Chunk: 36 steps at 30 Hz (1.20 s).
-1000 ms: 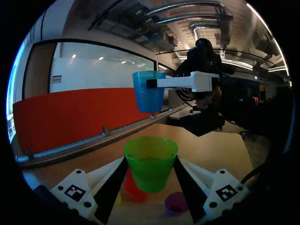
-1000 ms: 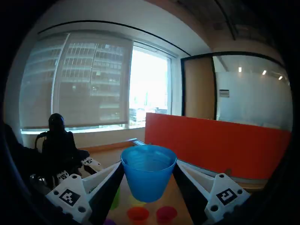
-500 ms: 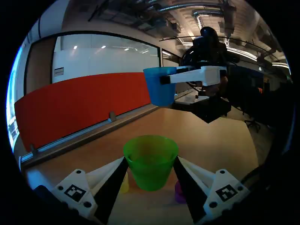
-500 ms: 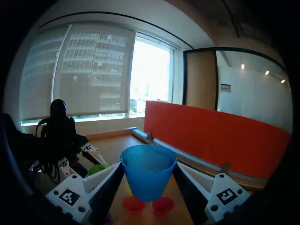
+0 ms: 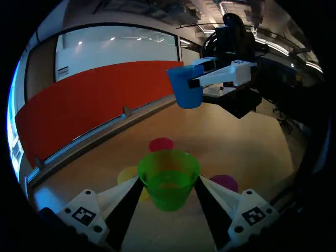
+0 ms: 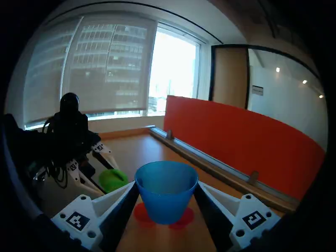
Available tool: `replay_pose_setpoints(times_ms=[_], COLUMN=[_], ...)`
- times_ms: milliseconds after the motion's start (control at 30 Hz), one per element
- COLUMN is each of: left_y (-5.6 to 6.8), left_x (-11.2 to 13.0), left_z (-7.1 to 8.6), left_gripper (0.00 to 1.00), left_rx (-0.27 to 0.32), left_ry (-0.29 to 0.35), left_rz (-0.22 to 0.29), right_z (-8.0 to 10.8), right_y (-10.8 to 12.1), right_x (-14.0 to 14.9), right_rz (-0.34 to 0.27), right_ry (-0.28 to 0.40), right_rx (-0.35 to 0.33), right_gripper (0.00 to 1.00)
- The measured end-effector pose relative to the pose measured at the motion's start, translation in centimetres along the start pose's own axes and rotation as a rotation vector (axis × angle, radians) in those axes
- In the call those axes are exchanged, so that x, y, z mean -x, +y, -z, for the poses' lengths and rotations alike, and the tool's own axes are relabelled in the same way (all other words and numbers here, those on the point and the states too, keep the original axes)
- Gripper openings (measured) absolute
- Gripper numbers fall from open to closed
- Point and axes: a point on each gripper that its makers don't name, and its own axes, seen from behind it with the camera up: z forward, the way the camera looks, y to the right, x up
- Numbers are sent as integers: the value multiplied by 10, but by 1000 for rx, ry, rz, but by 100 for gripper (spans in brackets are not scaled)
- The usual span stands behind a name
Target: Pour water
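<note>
In the left gripper view, the left gripper [image 5: 167, 181] grasps a translucent green plastic cup [image 5: 169, 193] at lower centre, both fingers pressed to its sides, upright above the pale wooden table [image 5: 239, 138]. Small round red [image 5: 161, 143], yellow [image 5: 127, 174] and purple [image 5: 224, 182] pieces lie on the table around it. At upper right the right gripper [image 5: 190, 83] clasps a blue plastic cup [image 5: 184, 93], well apart from the green one, before an orange-red partition [image 5: 84, 96]. In the right gripper view the blue cup sits upright at lower centre between both fingers; whether it contains water cannot be told
</note>
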Motion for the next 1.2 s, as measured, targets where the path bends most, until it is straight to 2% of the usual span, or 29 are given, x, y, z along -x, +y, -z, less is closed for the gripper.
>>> replay_pose_setpoints(times_ms=[200, 500, 667, 1200], left_y=[-2, -3, -1, -2], left_x=[16, 37, 50, 74], left_z=[-4, -9, -12, -26], left_gripper=[84, 85, 85, 85], left_rx=[9, 36, 62, 95], left_ry=[-62, -149, -197, -278], left_rz=[-9, -34, -27, -38], right_z=[-3, -7, -10, -19], right_y=[1, 2, 1, -4], right_x=[21, 46, 64, 110], right_rz=[27, 11, 2, -6], right_ry=[-49, -100, -131, -219], right_rx=[-5, -27, -42, -78], right_gripper=[91, 91, 91, 91])
